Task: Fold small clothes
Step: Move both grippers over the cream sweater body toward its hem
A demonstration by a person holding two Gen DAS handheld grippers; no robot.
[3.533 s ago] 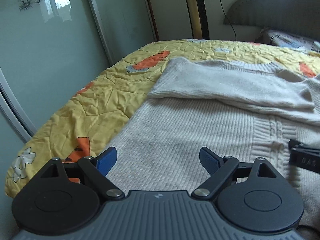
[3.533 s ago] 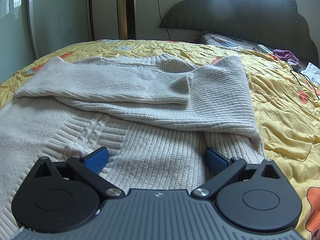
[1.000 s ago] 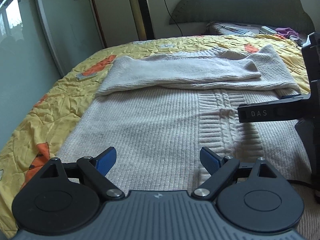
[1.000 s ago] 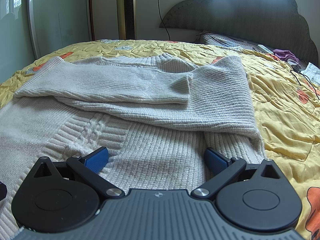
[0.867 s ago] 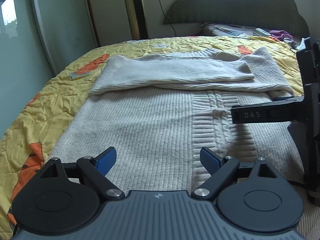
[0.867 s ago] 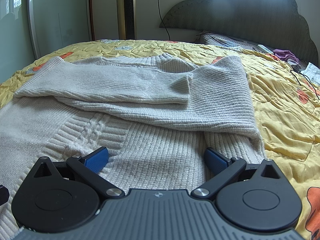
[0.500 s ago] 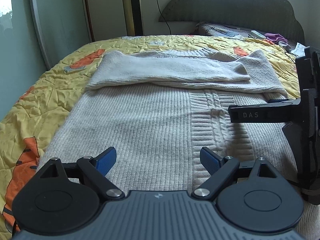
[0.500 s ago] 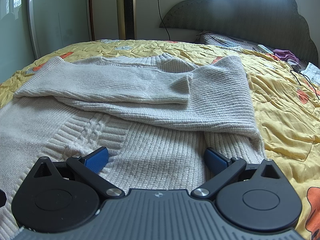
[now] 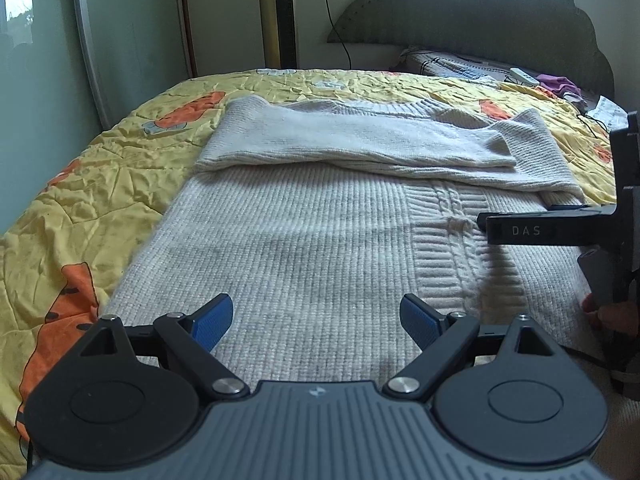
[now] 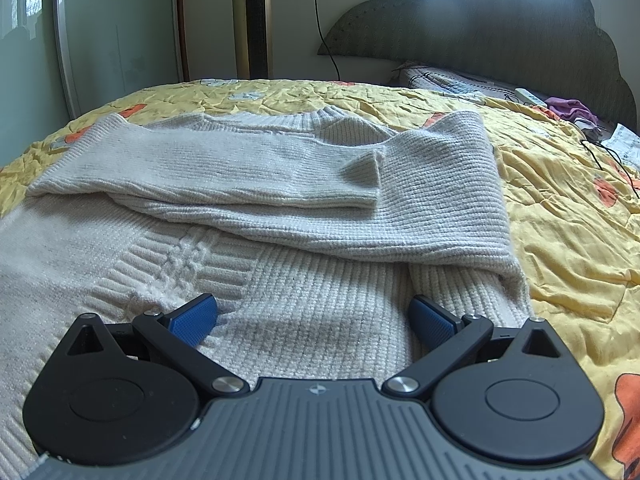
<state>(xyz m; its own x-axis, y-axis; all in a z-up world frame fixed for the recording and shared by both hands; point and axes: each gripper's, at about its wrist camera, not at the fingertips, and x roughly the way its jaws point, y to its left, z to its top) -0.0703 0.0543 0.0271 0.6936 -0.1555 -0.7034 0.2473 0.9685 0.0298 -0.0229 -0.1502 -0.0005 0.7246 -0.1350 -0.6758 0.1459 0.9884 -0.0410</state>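
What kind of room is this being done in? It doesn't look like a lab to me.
Almost certainly a home bedroom. A cream sweater lies on a bed covered by a yellow quilt, with a padded headboard at the far end. A pillow sits below the headboard.

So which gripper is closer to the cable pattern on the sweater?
Right. The right gripper is open with its left finger beside the cable pattern. The left gripper, also open, sits over plain knit, with the pattern off to its right.
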